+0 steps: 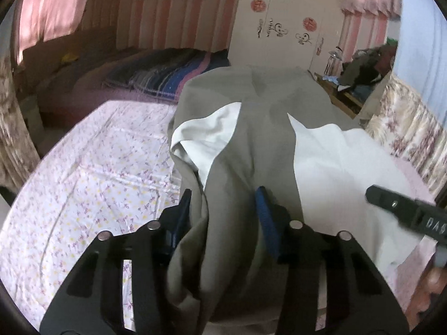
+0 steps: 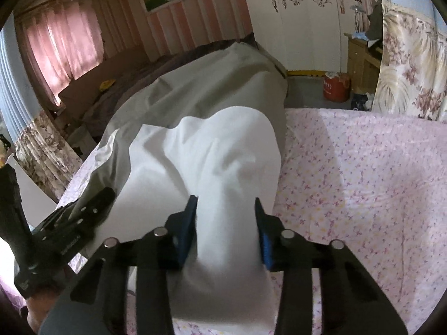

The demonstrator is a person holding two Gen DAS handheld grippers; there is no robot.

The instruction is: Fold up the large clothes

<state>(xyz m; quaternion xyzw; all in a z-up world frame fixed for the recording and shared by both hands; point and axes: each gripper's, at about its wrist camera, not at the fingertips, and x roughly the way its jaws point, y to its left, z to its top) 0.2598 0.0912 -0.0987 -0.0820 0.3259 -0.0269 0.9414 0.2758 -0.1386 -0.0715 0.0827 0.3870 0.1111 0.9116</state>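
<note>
A large garment, grey-tan (image 1: 251, 128) with white panels (image 1: 329, 156), lies over a bed with a pink floral sheet (image 1: 92, 184). My left gripper (image 1: 225, 195) is shut on a bunched grey fold of it. My right gripper (image 2: 225, 203) is shut on a white fold (image 2: 220, 162) of the same garment, lifted off the sheet. The right gripper's black body (image 1: 405, 212) shows at the right edge of the left wrist view. The left gripper (image 2: 83, 209) shows at the lower left of the right wrist view.
The floral sheet (image 2: 363, 184) spreads to the right of the garment. A second bed with a striped blanket (image 1: 162, 75) stands behind. A white wardrobe (image 1: 285, 22), a red bucket (image 2: 336, 88) on the floor, a wooden cabinet (image 2: 360, 55) and floral curtains (image 2: 410, 67) are farther off.
</note>
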